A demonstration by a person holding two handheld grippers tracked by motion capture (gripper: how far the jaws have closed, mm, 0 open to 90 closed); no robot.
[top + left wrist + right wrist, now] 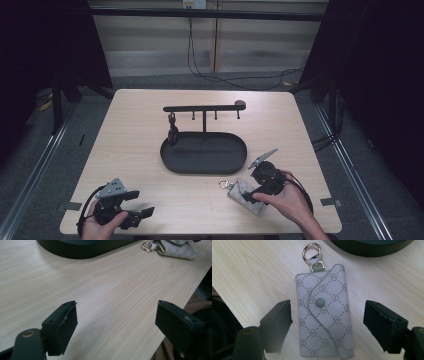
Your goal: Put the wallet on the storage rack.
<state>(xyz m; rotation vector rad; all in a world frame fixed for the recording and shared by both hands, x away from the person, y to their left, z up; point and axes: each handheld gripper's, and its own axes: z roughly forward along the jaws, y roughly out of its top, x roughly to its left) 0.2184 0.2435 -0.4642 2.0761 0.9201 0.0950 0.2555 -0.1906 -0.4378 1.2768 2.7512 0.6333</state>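
Right gripper (327,322) jaws apart, grey key pouch (324,312) flat between them on the light wood table (140,150), untouched. Left gripper (116,325) jaws apart over bare tabletop. Dark curtains, grey floor around.

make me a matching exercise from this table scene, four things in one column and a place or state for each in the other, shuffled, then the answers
Things
1. key pouch
2. left gripper
3. black tray stand
4. metal ring

Places or states
A. at the table's middle, with a bar of hooks above it
B. jaws open over bare wood near the table's front edge
C. lying flat between the open jaws of the right gripper, snap flap closed
D. clipped on the pouch's end that points toward the tray

Pairs: 1-C, 2-B, 3-A, 4-D
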